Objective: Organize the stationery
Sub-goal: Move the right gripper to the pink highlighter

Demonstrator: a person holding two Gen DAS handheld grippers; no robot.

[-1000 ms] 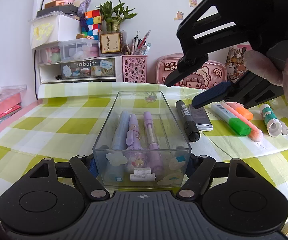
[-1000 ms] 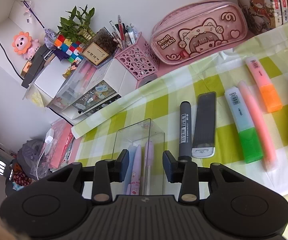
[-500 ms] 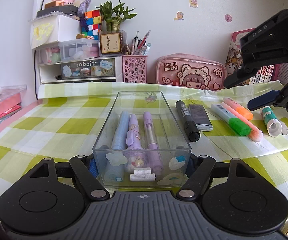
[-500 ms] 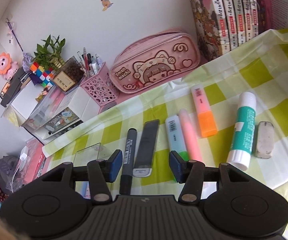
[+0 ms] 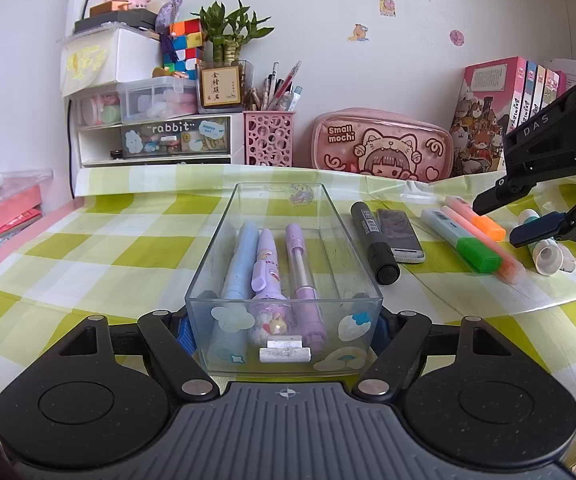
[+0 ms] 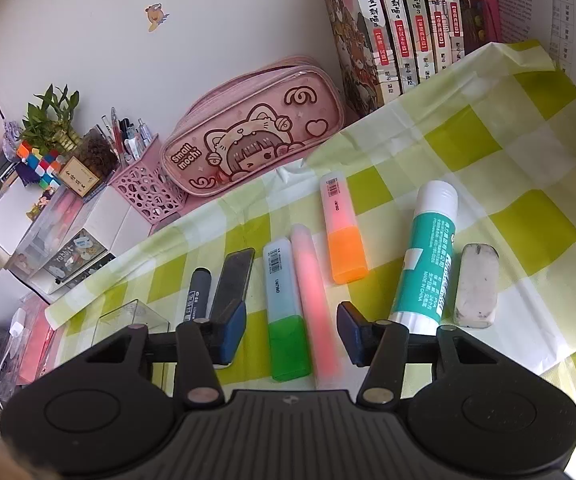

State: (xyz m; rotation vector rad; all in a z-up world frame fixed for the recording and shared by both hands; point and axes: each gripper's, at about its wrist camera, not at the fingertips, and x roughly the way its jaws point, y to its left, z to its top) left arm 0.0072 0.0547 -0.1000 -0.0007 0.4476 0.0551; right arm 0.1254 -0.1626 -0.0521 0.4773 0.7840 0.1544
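Left gripper (image 5: 284, 326) clamps the near end of the clear rectangular plastic tray (image 5: 329, 216), steadying it for loading; three pens already inside. Right gripper (image 6: 291, 332), jaws just narrowing but apart, empty, straddles the green-capped highlighter (image 6: 286, 312) and pink highlighter (image 6: 315, 300) lying loose under its tips, probably next pick.

The left claw (image 5: 284, 320) is gripping a clear box (image 5: 284, 272) by its near end. The right claw (image 6: 291, 330) is hanging tilted downward, its jaws apart after just closing somewhat, gripping nothing.
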